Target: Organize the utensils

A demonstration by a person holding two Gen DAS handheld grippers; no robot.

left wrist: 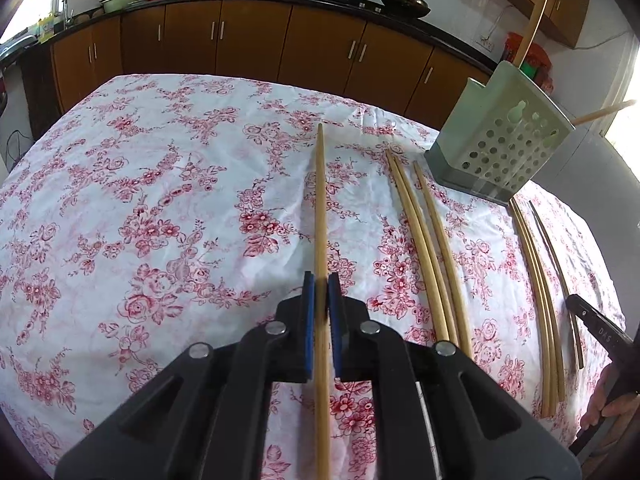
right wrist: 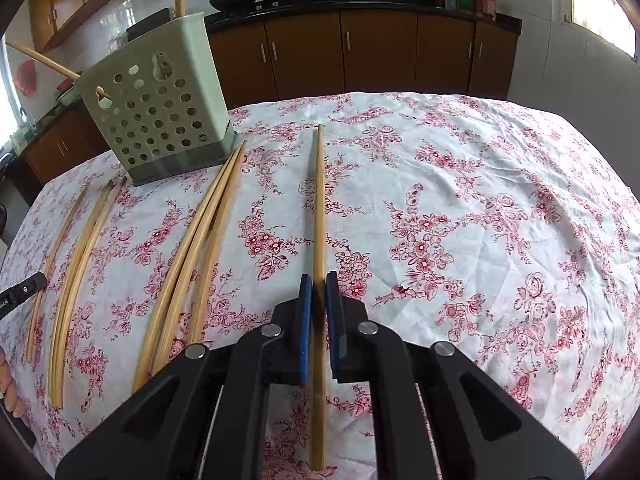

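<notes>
1. Table (left wrist: 120, 200): covered by a floral cloth; kitchen cabinets (left wrist: 248, 40) stand behind it.
2. Perforated utensil holder (left wrist: 500, 140): upright on the cloth, with chopsticks standing in it.
3. Left gripper (left wrist: 321, 292): blue pads clamped on one chopstick (left wrist: 320, 200).
4. Right gripper (right wrist: 318, 292): pads clamped on another chopstick (right wrist: 319, 200).
5. Loose chopsticks (left wrist: 432, 248): lying in groups on the cloth between the two grippers, in front of the holder.
</notes>
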